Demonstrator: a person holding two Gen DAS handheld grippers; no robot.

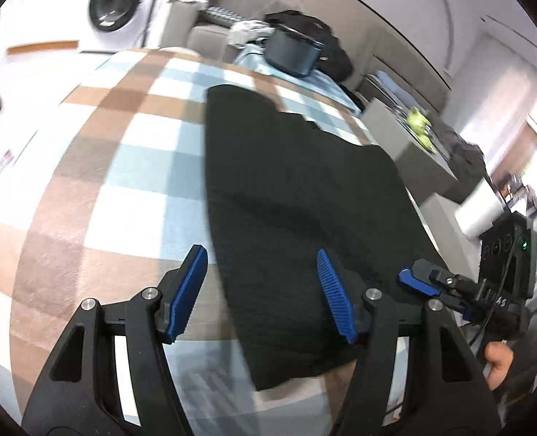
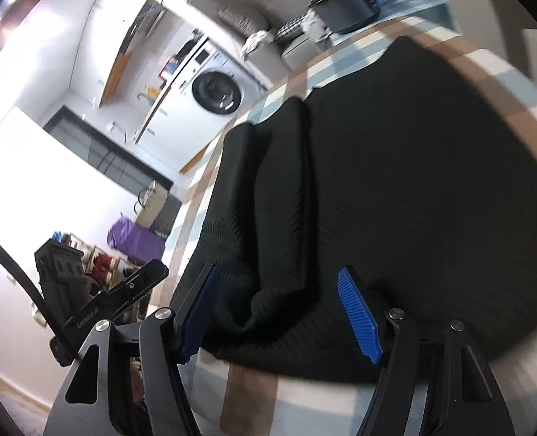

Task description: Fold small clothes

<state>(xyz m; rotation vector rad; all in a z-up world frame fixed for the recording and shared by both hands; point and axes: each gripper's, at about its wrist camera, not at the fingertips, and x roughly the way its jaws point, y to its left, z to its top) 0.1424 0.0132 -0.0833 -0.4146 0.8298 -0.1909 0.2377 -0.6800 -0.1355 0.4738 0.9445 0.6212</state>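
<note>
On the checked blanket (image 1: 97, 189), a black knit garment (image 1: 297, 196) lies flat, reaching toward the far edge. Above its near end, the left gripper (image 1: 261, 290) stands apart, empty; the right gripper (image 2: 286, 312) also gapes, a bunched fold between its pads untouched.

Motion blur smears the washer (image 1: 117, 3) and checked cloth (image 1: 97, 167), the garment (image 2: 395, 189) hides the cloth beneath it, and both wrist views cut off the fingers' (image 1: 332, 290) black arms at the bottom edge.
</note>
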